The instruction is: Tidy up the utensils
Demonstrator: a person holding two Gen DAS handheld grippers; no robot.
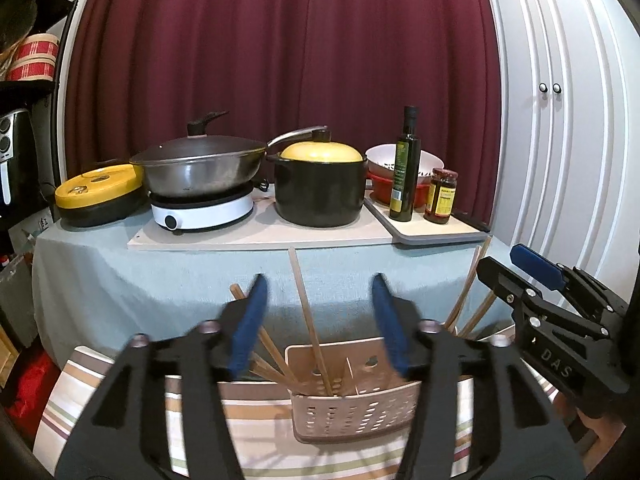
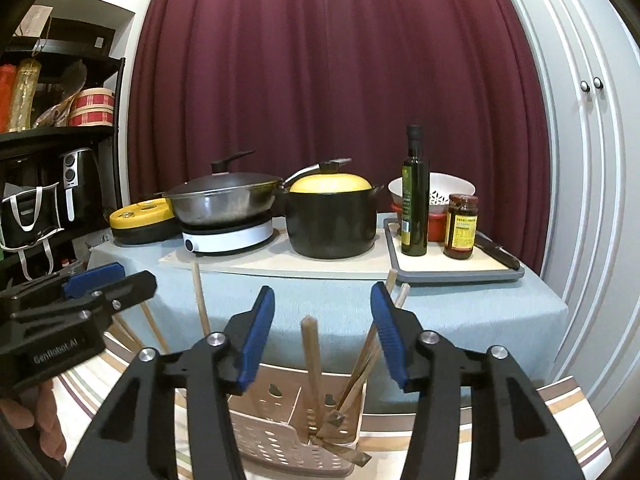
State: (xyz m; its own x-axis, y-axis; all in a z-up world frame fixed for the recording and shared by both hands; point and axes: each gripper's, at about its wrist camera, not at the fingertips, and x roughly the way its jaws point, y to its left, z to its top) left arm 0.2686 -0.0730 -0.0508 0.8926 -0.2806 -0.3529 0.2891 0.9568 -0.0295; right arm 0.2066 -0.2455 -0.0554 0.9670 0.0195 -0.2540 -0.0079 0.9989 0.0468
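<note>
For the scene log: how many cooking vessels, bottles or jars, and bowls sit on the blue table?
Pots and pans: 2, a wok and a black pot
Bottles and jars: 2, an oil bottle, a sauce jar
Bowls: 2, white over red
Total: 6

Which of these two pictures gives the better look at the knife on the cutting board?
The right wrist view: the knife lies in full along the board's right edge. The left wrist view shows only a thin dark sliver of it.
</note>
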